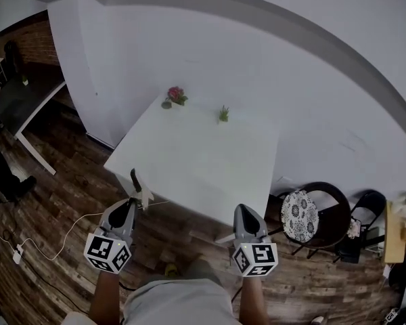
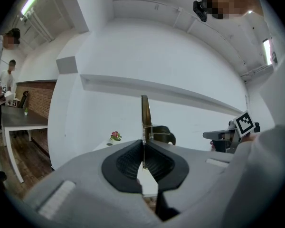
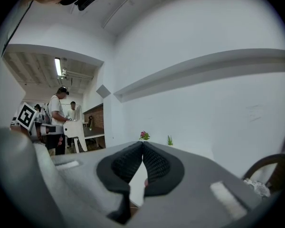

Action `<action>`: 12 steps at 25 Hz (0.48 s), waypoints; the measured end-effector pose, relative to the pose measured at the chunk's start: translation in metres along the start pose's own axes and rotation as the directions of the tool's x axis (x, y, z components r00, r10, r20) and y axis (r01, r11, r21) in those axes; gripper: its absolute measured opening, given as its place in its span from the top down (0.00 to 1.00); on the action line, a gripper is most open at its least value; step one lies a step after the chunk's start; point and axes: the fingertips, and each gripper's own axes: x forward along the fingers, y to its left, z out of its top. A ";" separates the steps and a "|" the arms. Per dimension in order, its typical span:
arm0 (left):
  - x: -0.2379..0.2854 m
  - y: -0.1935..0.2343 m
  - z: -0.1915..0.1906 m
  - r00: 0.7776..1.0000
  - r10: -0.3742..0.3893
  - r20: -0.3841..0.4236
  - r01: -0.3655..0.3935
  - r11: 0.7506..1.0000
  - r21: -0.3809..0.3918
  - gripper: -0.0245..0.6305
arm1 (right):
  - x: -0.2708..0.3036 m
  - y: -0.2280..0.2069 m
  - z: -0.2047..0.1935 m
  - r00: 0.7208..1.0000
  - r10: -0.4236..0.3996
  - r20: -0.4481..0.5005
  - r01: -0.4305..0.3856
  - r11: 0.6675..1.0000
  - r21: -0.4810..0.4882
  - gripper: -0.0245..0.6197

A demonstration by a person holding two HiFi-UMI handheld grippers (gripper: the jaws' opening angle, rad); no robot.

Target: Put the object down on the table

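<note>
My left gripper (image 1: 141, 199) is shut on a spring clip (image 1: 138, 185) with a dark handle and pale jaws, holding it upright just off the front left corner of the white table (image 1: 210, 161). In the left gripper view the clip (image 2: 145, 115) rises edge-on from between the closed pads of that gripper (image 2: 143, 145), its spring showing. My right gripper (image 1: 242, 212) hangs over the floor at the table's front edge, shut with nothing in it; its pads meet in the right gripper view (image 3: 142, 144). The right gripper (image 2: 219, 136) also shows off to the side in the left gripper view.
A pink flower pot (image 1: 176, 95) and a small green plant (image 1: 223, 114) stand at the table's far edge against the white wall. A round chair with a patterned cushion (image 1: 299, 215) is at the right. A dark table (image 1: 20, 100) and a floor cable (image 1: 61, 239) lie left. People (image 3: 57, 115) stand far off.
</note>
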 end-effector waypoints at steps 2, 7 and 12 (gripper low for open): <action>0.004 0.000 0.000 1.000 -0.010 0.001 0.010 1.000 -0.003 0.95 | 0.001 -0.003 0.000 1.000 -0.009 0.000 0.009 1.000 0.003 0.96; 0.018 0.002 -0.004 1.000 -0.022 -0.011 0.022 1.000 0.005 0.95 | 0.010 -0.013 -0.002 1.000 -0.024 0.002 0.024 1.000 0.016 0.96; 0.036 0.005 -0.004 1.000 -0.022 -0.016 0.022 1.000 0.018 0.95 | 0.028 -0.024 -0.001 1.000 -0.017 0.005 0.017 1.000 0.021 0.96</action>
